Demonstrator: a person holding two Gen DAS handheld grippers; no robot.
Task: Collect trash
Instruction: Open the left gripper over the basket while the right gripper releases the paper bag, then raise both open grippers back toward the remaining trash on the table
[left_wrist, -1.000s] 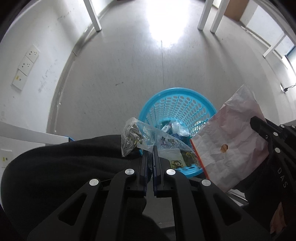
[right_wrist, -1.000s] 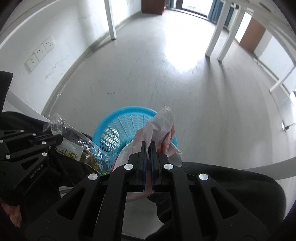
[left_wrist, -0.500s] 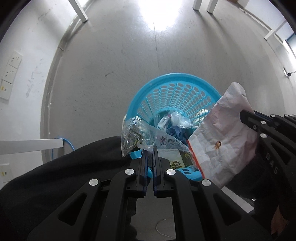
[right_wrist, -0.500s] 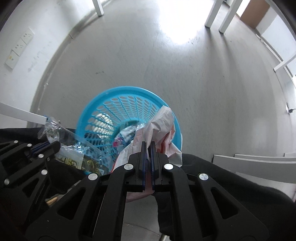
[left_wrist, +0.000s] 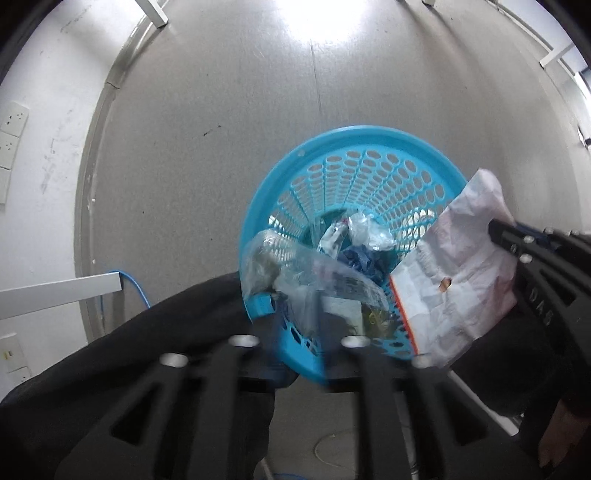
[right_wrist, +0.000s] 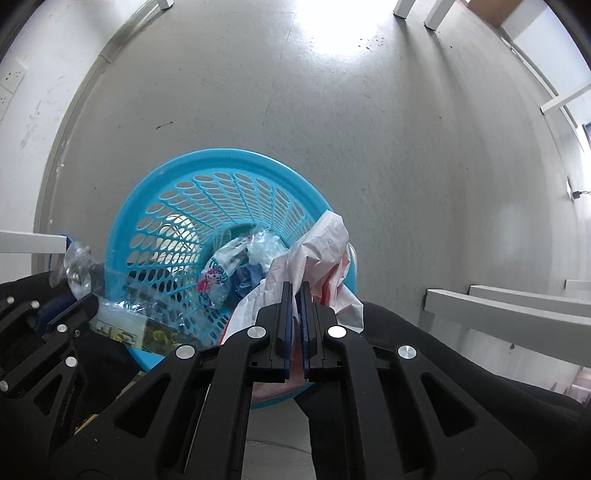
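Above a round blue perforated plastic basket, the right tool pinches a crumpled white plastic bag, while the blurred left tool has spread apart around a clear plastic wrapper.

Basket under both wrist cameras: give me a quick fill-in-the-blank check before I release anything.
The basket with the oval holes is ___ in colour. It stands on the grey ___. The right gripper is ___ on the white and red bag, above the basket's near side.
Missing words: blue; floor; shut.
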